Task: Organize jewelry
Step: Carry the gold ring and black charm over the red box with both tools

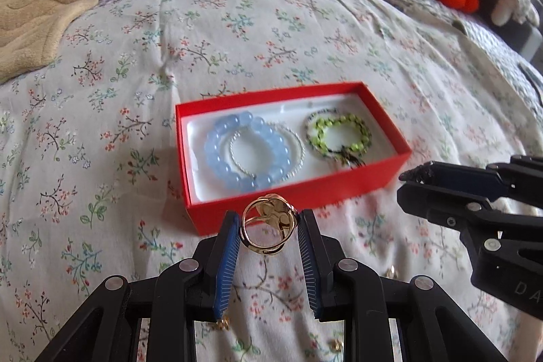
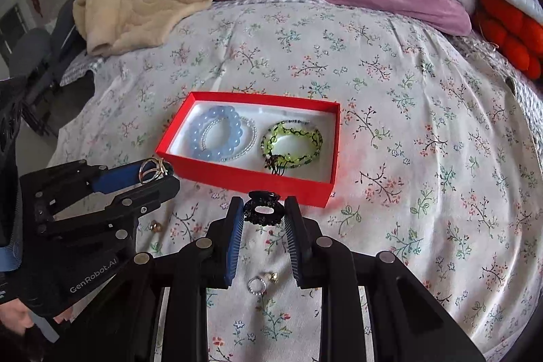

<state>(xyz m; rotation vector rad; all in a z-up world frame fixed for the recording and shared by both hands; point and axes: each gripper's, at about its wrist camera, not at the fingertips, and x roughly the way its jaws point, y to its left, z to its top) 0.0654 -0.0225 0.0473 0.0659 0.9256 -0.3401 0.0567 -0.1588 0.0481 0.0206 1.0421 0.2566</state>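
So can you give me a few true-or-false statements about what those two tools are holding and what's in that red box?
1. The left tool grips a gold ring. True.
2. The right tool is empty. False: it grips a small black hair clip.
3. The red box holds a blue bead bracelet and a green bead bracelet. True.
4. The red box has its lid on. False: it is open, its white lining showing.
5. The box sits on a wooden desk. False: it sits on a floral bedspread.
6. Small jewelry pieces lie on the bedspread outside the box. True.
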